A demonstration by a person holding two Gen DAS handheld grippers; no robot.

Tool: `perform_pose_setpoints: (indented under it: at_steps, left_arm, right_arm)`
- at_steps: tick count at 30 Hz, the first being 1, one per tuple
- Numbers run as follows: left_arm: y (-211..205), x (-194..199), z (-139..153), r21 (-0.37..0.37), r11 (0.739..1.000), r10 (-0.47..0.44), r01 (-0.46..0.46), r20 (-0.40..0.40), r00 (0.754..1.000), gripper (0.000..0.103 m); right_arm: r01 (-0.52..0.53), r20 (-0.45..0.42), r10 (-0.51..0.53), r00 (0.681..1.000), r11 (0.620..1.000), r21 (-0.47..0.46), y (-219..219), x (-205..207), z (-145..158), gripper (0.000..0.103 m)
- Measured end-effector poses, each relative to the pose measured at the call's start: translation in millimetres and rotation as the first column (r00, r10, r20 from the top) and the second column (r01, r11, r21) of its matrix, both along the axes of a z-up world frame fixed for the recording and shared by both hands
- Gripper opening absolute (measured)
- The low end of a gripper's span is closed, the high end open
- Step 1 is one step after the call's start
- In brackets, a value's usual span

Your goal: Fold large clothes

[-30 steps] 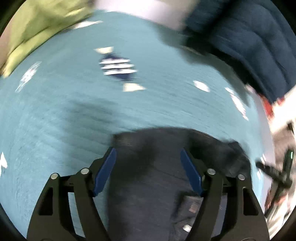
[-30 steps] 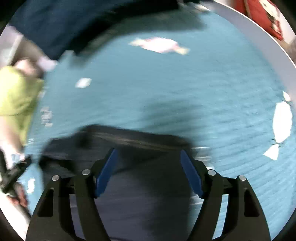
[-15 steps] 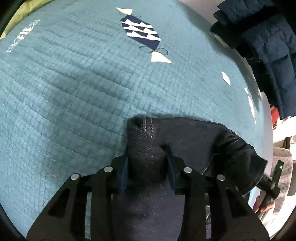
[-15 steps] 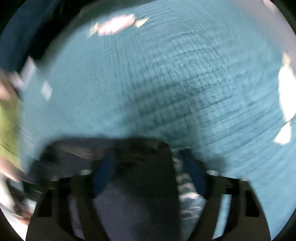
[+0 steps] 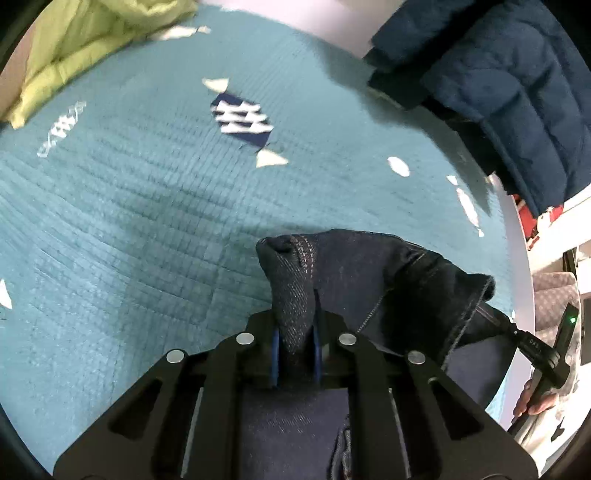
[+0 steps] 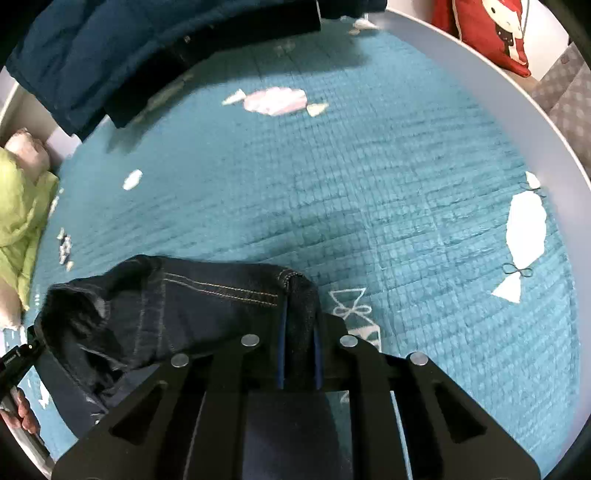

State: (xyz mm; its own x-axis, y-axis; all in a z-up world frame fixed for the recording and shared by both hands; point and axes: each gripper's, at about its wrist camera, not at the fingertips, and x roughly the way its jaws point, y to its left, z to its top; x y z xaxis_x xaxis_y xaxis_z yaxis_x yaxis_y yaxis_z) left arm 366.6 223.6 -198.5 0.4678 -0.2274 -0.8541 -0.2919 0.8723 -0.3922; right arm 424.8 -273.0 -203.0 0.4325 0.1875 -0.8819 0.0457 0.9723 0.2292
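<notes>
A pair of dark blue jeans (image 5: 373,280) is held up over a teal quilted bed cover (image 5: 147,206). My left gripper (image 5: 295,354) is shut on one corner of the jeans' edge. My right gripper (image 6: 298,356) is shut on the other corner, by a seam with tan stitching (image 6: 221,288). The denim edge sags between the two grippers. The rest of the jeans hangs below the fingers, out of sight. The other gripper's handle and hand show at the right edge of the left wrist view (image 5: 543,362).
A navy puffer jacket (image 5: 509,92) lies at the far side of the bed, also in the right wrist view (image 6: 110,48). A lime green garment (image 5: 85,40) lies at the far left. A red cushion (image 6: 487,29) sits past the white bed edge (image 6: 498,88).
Both grippers were open over the jeans a second ago. They have closed on the denim edge and lifted it off the cover.
</notes>
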Motion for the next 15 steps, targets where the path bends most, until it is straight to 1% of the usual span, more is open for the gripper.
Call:
perform_pose_setpoints:
  at_steps: [3, 5, 8, 10, 11, 13, 15]
  left_arm:
    - [-3, -17, 23, 0.009, 1.000, -0.021, 0.020, 0.044, 0.999, 0.012]
    - [-6, -29, 36, 0.013, 0.999, -0.030, 0.029, 0.073, 0.997, 0.012]
    - [-10, -56, 64, 0.015, 0.999, -0.050, 0.048, 0.128, 0.991, 0.012]
    - [-12, -74, 77, 0.017, 0.998, -0.059, 0.056, 0.155, 0.986, 0.012]
    - [-13, -87, 84, 0.019, 0.998, -0.066, 0.063, 0.173, 0.983, 0.012]
    - [-14, -107, 93, 0.028, 0.997, -0.079, 0.075, 0.195, 0.978, 0.012]
    - [-15, -134, 98, 0.038, 0.996, -0.091, 0.085, 0.213, 0.973, 0.012]
  right_arm:
    - [-0.019, 0.056, 0.019, 0.998, 1.000, -0.004, 11, -12, 23, 0.009]
    - [-0.028, 0.097, 0.027, 0.995, 1.000, 0.003, 10, -27, 38, 0.009]
    - [-0.040, 0.161, 0.036, 0.986, 0.999, 0.019, 6, -58, 67, 0.009]
    - [-0.054, 0.203, 0.048, 0.978, 0.998, 0.027, 1, -84, 84, 0.009]
    - [-0.058, 0.214, 0.050, 0.976, 0.998, 0.030, 2, -88, 86, 0.009]
    - [-0.063, 0.235, 0.051, 0.971, 0.997, 0.043, -5, -116, 97, 0.009]
    - [-0.055, 0.238, 0.034, 0.971, 0.995, 0.080, -16, -142, 101, 0.009]
